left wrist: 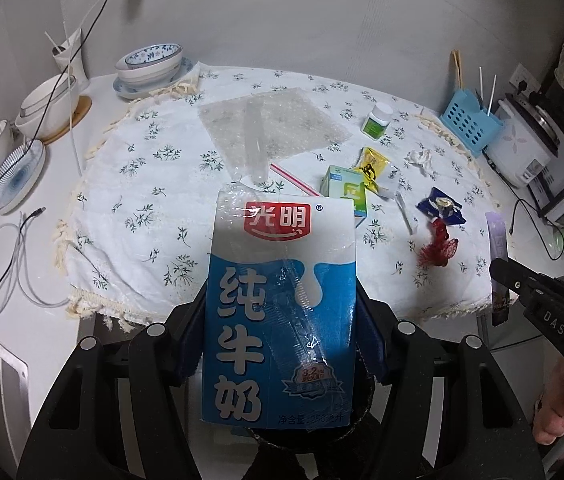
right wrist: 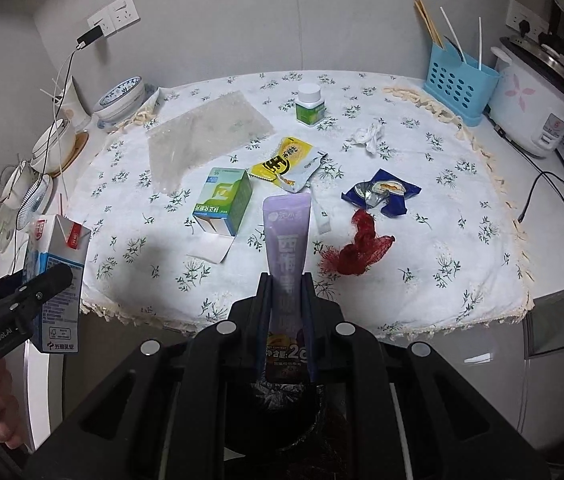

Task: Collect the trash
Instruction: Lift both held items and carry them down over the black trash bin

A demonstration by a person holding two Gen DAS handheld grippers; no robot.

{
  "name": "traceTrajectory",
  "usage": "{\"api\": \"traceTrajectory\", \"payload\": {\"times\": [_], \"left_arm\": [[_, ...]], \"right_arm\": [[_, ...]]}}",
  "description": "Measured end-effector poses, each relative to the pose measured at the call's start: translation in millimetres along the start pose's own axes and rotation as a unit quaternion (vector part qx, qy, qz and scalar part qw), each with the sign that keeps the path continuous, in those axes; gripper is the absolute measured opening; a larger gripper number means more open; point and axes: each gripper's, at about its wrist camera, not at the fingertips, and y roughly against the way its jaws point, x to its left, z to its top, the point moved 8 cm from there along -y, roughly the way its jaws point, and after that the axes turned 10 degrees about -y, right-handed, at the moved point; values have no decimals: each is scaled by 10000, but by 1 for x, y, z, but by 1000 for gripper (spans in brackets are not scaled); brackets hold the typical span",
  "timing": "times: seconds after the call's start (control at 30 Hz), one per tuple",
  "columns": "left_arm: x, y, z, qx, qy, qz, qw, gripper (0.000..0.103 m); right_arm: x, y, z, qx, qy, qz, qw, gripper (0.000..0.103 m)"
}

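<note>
left gripper (left wrist: 282, 312) clamped on blue-white milk carton (left wrist: 280, 312), carton upright between fingers, lifted off table, jaws about halfway apart

on floral tablecloth (right wrist: 130, 248): bubble wrap sheet (right wrist: 202, 136), green box (right wrist: 224, 200), yellow wrapper (right wrist: 286, 162), red mesh net (right wrist: 356, 250), blue wrapper (right wrist: 382, 194), crumpled tissue (right wrist: 368, 136)

right gripper (right wrist: 287, 304) nearly closed, pinching flat purple pouch (right wrist: 286, 236), also held above table edge

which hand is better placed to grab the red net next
Right, once it drops its load. The red net lies just ahead and right of the right tool, which grips a purple pouch. The left tool holds the milk carton, farther off.
</note>
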Motion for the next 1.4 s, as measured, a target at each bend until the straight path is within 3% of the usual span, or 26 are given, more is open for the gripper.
{"api": "traceTrajectory", "payload": {"times": [0.27,0.73,1.4], "left_arm": [[-13,-1,-27,43,-88,-45,9999,62],[-17,-39,-94,495,-80,-258,9984,62],[-27,-125,-161,1103,-160,-476,9926,62]], "right_arm": [[-10,9,-30,15,7,20,10000,14],[-18,-23,-99,419,163,-45,9990,14],[-38,-110,-162,909,218,-234,9953,14]]}}
